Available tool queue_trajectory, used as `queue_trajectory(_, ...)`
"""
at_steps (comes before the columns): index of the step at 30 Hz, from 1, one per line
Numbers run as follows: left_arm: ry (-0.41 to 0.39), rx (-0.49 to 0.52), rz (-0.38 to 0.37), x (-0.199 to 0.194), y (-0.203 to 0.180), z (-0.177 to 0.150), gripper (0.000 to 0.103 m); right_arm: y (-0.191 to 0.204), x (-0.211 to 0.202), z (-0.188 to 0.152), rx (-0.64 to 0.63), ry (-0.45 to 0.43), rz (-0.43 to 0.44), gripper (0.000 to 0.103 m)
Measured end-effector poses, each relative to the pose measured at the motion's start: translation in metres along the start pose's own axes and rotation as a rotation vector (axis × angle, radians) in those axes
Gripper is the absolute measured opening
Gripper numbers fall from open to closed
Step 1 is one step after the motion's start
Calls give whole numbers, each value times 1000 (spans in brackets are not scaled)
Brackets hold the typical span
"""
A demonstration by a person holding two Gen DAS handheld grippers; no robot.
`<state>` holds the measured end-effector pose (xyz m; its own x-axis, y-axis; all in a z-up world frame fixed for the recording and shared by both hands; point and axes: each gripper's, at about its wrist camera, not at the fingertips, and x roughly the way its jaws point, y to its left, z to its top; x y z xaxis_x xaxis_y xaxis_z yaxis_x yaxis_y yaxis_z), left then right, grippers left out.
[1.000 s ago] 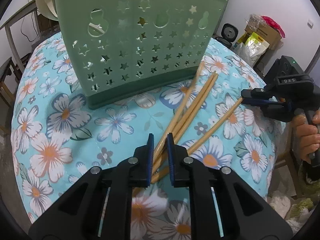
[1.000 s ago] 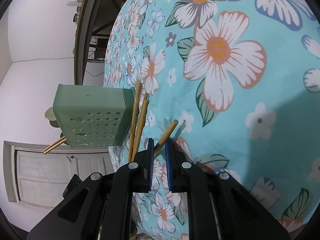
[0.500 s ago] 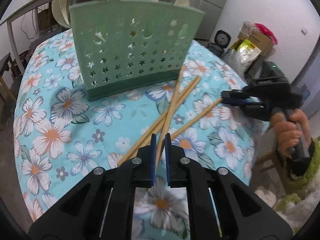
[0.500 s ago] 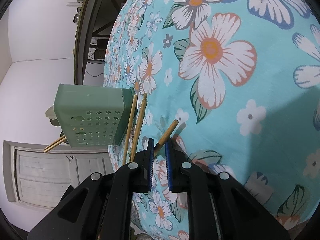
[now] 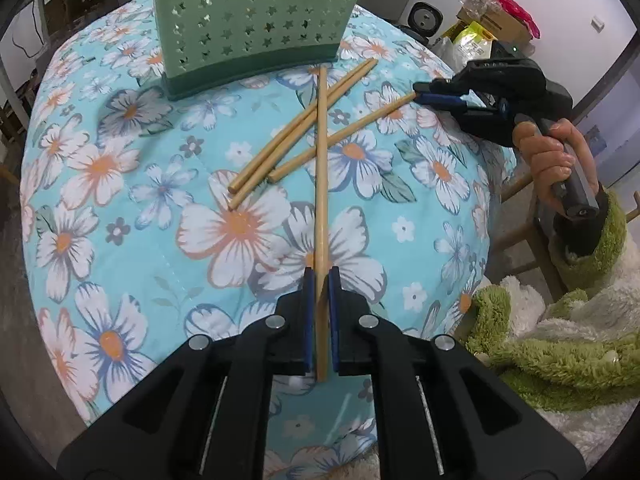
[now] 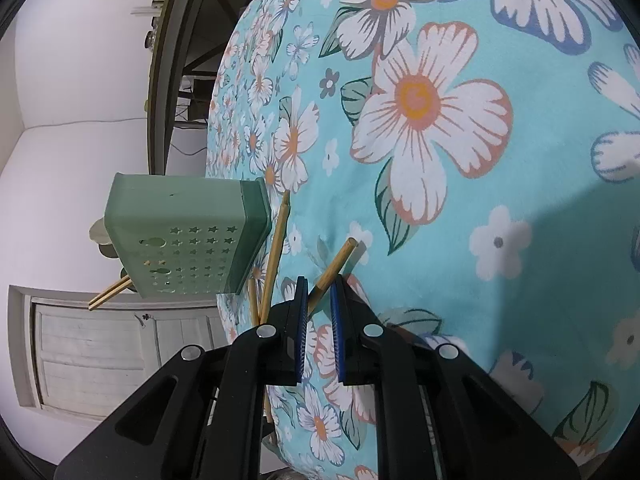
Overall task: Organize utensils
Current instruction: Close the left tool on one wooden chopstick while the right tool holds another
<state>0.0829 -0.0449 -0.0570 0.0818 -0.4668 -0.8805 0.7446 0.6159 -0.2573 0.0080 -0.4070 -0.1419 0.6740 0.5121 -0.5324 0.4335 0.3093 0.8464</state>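
Your left hand-held gripper (image 5: 319, 280) has one bamboo chopstick (image 5: 320, 184) between its blue pads, and its jaws are opening slightly at this moment while the stick still sits in the narrow gap. That chopstick runs straight ahead from the fingertips, crossing over three other chopsticks (image 5: 298, 132) that lie fanned on the floral-clothed surface (image 5: 120, 200) just beyond it. Its far tip ends close to the base of the green star-punched utensil basket (image 5: 256, 16), which stands farther ahead and slightly to the left of the fingertips.

Your right hand-held gripper (image 6: 319, 292) is clamped on the end of another chopstick (image 6: 335, 266), which slants up and away from its pads to the right. From the left wrist view this right hand-held gripper (image 5: 430, 94) sits ahead and far to the right, at the surface's edge, held by your hand (image 5: 548, 160) in a green fuzzy sleeve (image 5: 600, 248). In the right wrist view the basket (image 6: 180, 236) appears ahead to the left, with two chopsticks (image 6: 108, 296) poking out of its open end
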Motion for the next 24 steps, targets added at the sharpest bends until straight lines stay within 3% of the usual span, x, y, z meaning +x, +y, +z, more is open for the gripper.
queue_trajectory(3,-28,-10,-12,-3,1,9,19,1,1,0,1,0,-1,11)
queue_trajectory(6,-62,-4,-14,-3,-3,25,22,1,1,0,2,1,-1,11)
queue_trajectory(16,-171,-67,-11,19,0,94,22,0,1,0,7,3,2,11)
queue_trajectory(24,-148,-113,-42,50,4,125,22,-2,3,1,12,5,7,11)
